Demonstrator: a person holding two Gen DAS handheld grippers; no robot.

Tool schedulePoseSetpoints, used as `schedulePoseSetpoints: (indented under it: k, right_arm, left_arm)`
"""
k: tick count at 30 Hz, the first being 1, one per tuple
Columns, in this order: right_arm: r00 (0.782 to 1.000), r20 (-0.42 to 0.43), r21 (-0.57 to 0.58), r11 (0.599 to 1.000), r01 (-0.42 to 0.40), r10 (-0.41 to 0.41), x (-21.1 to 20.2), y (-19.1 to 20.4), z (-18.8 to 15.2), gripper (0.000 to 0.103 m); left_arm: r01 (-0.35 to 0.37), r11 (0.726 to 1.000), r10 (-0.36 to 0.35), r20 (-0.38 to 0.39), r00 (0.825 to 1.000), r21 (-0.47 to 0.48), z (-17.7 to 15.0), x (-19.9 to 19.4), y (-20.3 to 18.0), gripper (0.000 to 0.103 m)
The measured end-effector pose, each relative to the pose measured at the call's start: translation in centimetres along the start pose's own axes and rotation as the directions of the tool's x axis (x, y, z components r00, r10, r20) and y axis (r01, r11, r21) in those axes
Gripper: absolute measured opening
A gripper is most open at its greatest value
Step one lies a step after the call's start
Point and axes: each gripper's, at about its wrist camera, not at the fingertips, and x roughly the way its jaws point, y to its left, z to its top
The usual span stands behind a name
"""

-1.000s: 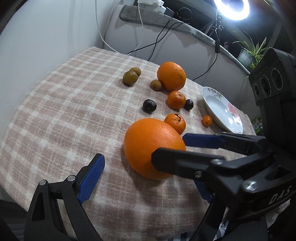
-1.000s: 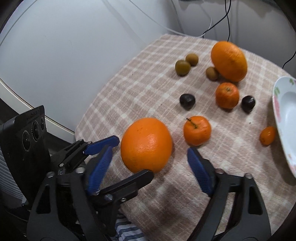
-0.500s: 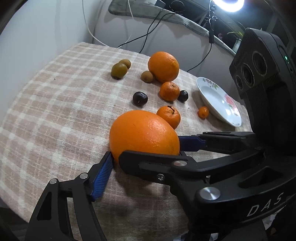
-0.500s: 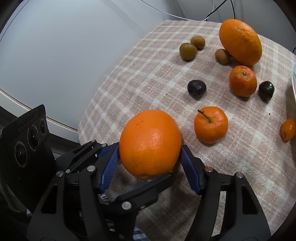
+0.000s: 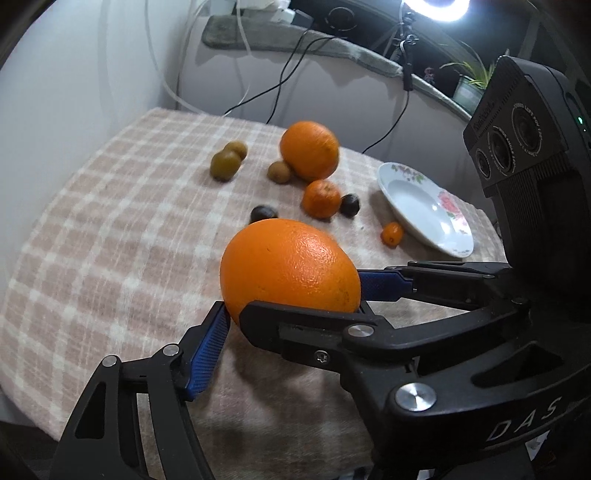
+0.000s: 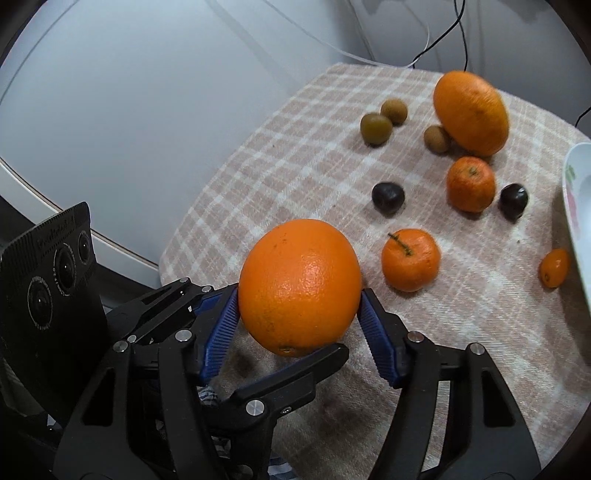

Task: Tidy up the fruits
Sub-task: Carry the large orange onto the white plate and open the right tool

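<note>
Now: both claws, left claw (image 5: 291, 295) and right claw (image 6: 299, 314), grip large orange (image 6: 299, 286) | plate (image 5: 413, 199) holds nothing

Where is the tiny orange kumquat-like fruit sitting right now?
The tiny orange kumquat-like fruit lies on the checked cloth at the right wrist view's right edge, just beside the white floral plate, right of the stemmed mandarin.

Pink-and-cream checked woven tablecloth (image 5: 110, 240) fills frame centre. Plain white wall (image 5: 74, 81) upper left. Glowing ring light (image 5: 437, 9) top right, black and white cables (image 5: 280, 85) trailing down; green potted plant (image 5: 467, 79) right on grey ledge (image 5: 332, 46).
</note>
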Motion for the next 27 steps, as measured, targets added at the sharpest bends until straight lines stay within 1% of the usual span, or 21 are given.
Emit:
schedulePoseSetpoints:
  k: [6,15,22,27]
  right_arm:
    - [0.997,0.069,0.009,1.000,0.029,-0.030,-3.3,-1.2,0.4,0.067]
    - [0.982,0.165,0.076,0.994,0.083,-0.095,-9.1,-5.7,0.6,0.067]
    - [0.969,0.198,0.134,0.983,0.125,-0.150,-12.1,-9.2,0.3,0.067]
    - [0.963,0.200,0.168,0.975,0.148,-0.181,-12.8,-11.0,-0.5,0.067]
  left_arm:
    - [0.028,0.997,-0.029,0.019,0.999,0.075,2.1,0.4,-2.7,0.068]
    - [0.084,0.979,-0.091,0.029,0.995,0.183,5.2,2.7,-8.0,0.068]
    - [0.137,0.964,-0.140,-0.003,0.990,0.227,6.8,5.2,-11.5,0.068]
    - [0.165,0.957,-0.162,-0.028,0.986,0.237,6.8,6.5,-13.0,0.068]
